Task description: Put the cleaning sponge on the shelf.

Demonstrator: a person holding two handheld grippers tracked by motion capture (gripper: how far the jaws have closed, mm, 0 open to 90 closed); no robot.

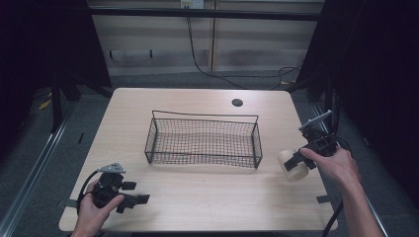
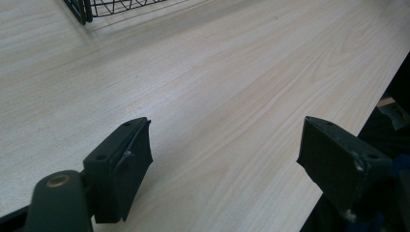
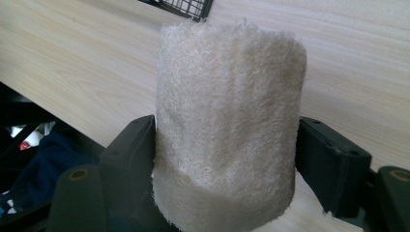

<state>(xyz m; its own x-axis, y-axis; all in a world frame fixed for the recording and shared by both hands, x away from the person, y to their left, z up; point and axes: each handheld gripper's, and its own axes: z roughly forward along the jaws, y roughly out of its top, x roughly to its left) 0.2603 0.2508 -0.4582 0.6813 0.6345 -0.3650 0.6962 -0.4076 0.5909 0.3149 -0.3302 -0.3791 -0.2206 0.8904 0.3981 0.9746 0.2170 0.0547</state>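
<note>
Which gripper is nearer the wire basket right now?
The right gripper, shut on the fuzzy roll, sits just off the wire basket's right end. The left gripper is open, further away near the table's front left corner.

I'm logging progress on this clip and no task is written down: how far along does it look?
Done: the right gripper is shut on a cream loofah roll near the table's right edge, so the pickup looks complete. In hand: the roll is gripped beside the wire basket, not in it. Left, probably: placing it in the basket, which looks empty. The left gripper sits open at the front left.
</note>
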